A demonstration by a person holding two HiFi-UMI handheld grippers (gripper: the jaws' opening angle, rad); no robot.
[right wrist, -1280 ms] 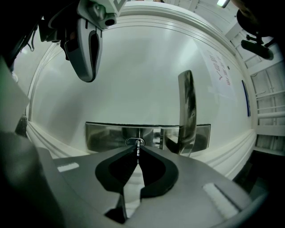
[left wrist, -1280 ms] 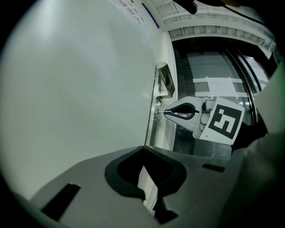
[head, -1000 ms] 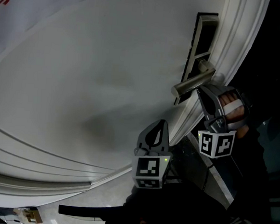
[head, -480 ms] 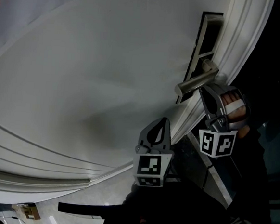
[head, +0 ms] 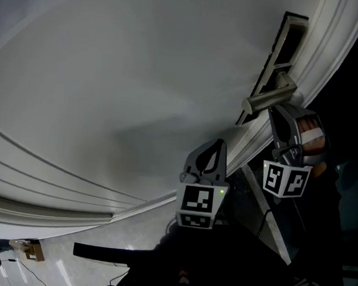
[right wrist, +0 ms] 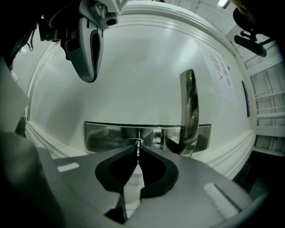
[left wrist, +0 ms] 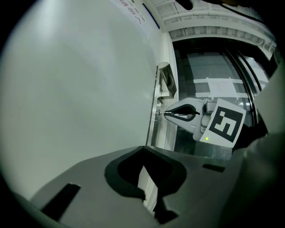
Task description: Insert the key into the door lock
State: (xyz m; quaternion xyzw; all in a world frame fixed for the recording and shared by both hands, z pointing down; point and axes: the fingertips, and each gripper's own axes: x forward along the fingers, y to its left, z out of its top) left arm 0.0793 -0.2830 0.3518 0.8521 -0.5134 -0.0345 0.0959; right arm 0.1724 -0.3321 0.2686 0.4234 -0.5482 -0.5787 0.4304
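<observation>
Brushed-metal lock plate (right wrist: 104, 136) on a white door (head: 141, 74), close to the moulded door edge (head: 325, 52). Dark open room beyond that edge, on the far side from the door face. Lever handle (head: 265, 101) sticking out from the plate, just above the working spot.

Right hand-held gripper (right wrist: 137, 150) below the handle, jaws pinched narrow on the key (right wrist: 138, 145). Key held at the lock cylinder (right wrist: 130, 142) in the plate. Long axis in line with the jaws, pointing straight at the plate, tip at the keyhole. Depth in the hole not readable.

Left hand-held gripper (left wrist: 143, 148) lower down from the plate and well apart from it, close to the door edge. Jaw tips together, nothing held between them. Free space all round it.

Against the frame a second ago: plate and handle now higher and further right in the head view, red print at the top left corner almost out of sight. Both hand-held grippers in much the same places relative to the plate.
</observation>
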